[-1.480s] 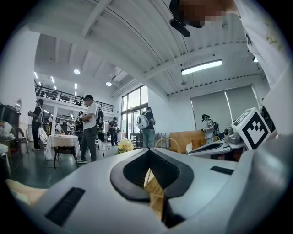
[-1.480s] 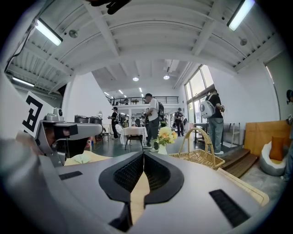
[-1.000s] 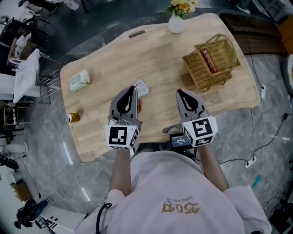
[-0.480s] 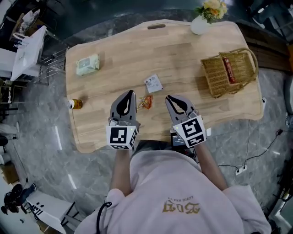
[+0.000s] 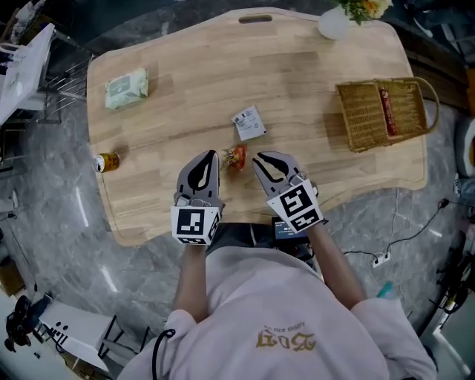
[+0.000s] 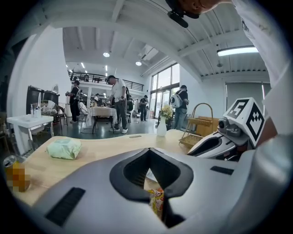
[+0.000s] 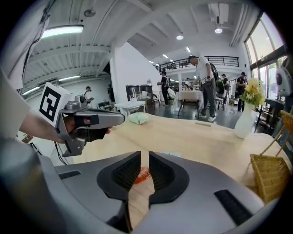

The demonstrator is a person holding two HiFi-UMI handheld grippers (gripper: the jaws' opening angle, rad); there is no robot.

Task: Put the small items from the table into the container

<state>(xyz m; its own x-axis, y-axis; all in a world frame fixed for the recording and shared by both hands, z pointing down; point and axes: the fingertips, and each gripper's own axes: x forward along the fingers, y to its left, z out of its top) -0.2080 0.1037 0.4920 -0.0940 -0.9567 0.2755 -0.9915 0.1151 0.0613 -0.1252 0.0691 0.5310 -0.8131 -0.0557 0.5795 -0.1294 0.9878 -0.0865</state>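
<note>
A small orange snack packet (image 5: 235, 156) lies near the table's front edge, with a white sachet (image 5: 249, 122) just beyond it. My left gripper (image 5: 212, 155) is shut, its tips just left of the packet; the left gripper view shows the orange packet (image 6: 157, 203) through the gap under the closed tips. My right gripper (image 5: 260, 159) points at the packet from the right. Its jaws are opening to a narrow slit with nothing between them, and the orange packet (image 7: 143, 174) shows beyond them. The wicker basket (image 5: 349, 119) at the right holds a red bar (image 5: 384, 101).
A green tissue pack (image 5: 126, 87) lies at the far left and a can (image 5: 107, 162) stands at the left edge. A white vase (image 5: 334, 22) with flowers stands at the back. People, tables and chairs fill the hall beyond the table.
Both grippers have come down and closer to the orange packet. The right one has swung left toward it, so the two now flank the packet.
</note>
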